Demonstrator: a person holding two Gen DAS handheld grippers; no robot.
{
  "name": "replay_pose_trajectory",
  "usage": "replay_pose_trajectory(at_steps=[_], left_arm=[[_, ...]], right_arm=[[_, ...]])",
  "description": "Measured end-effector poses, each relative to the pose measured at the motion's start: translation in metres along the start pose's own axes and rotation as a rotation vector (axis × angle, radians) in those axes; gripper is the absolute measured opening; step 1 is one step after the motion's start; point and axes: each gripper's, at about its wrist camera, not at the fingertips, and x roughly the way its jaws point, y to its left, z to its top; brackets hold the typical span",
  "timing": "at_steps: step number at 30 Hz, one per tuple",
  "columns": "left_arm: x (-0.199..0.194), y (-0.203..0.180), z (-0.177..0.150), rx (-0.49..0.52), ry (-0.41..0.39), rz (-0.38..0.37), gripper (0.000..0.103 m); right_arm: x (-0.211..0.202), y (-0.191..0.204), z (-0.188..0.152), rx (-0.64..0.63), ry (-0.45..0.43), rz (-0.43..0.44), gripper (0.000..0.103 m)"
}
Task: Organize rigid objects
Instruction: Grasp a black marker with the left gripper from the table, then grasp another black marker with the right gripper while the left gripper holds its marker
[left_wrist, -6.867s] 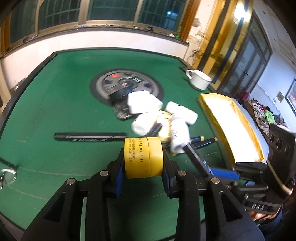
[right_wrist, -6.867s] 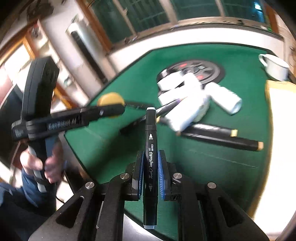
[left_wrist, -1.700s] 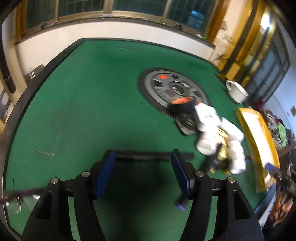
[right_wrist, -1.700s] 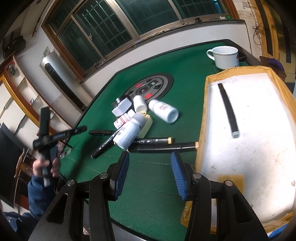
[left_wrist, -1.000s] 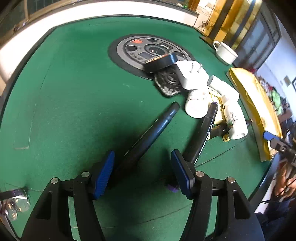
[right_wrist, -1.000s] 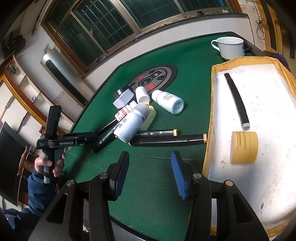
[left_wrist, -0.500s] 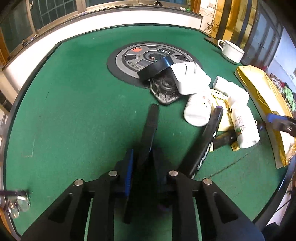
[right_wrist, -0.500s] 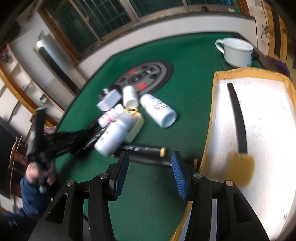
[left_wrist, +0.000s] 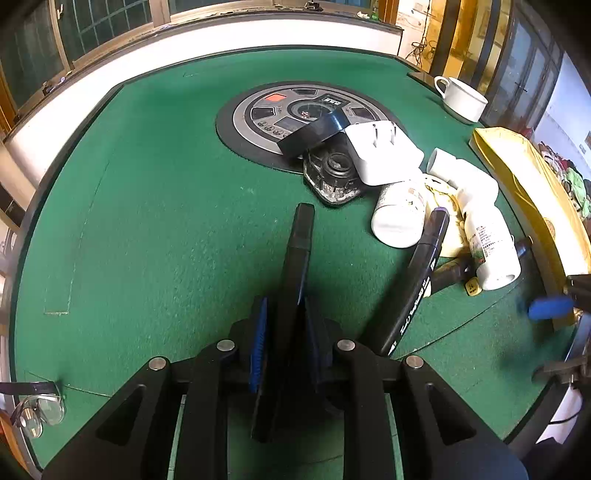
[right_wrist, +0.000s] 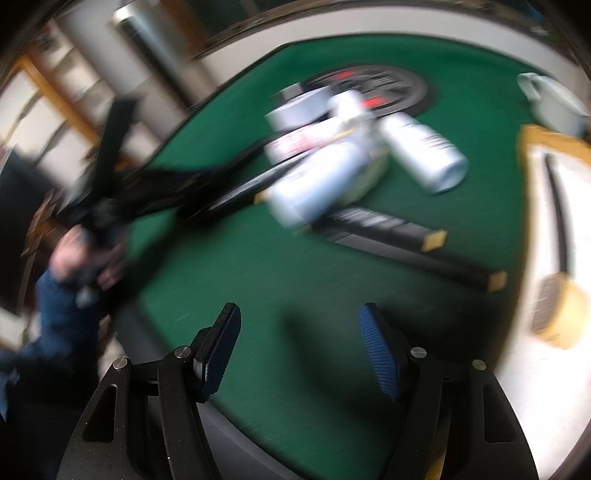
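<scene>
The left hand-held gripper (left_wrist: 284, 339), spread wide a second ago, is now clenched on a black marker (left_wrist: 297, 266) whose far end points up the green counter (left_wrist: 155, 206). Just right, a second marker (left_wrist: 417, 288) leans against the white bottles (left_wrist: 487, 240). The right hand-held gripper (right_wrist: 299, 350) is opening wider than before, released, nothing between its pads

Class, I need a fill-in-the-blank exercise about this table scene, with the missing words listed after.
1. The left gripper is shut on a black ____.
2. The table has a ____ felt top.
3. Between the right gripper's opening jaws there is ____.
4. The white cup stands ____.

Missing words: marker; green; nothing; upright
</scene>
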Motion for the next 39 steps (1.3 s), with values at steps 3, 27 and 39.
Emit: replay_pose_trajectory(at_steps=[3, 27, 39], left_arm=[[0.0, 0.0, 0.001, 0.002, 0.004, -0.001, 0.017], [-0.003, 0.0, -0.004, 0.017, -0.03, 0.019, 0.013], [-0.041, 0.016, -0.026, -0.117, -0.093, -0.112, 0.013]], right_arm=[[-0.014, 0.006, 0.007, -0.082, -0.055, -0.127, 0.059], [0.011, 0.032, -0.03, -0.225, 0.021, -0.219, 0.014], [-0.016, 0.002, -0.03, 0.077, -0.203, 0.091, 0.014]])
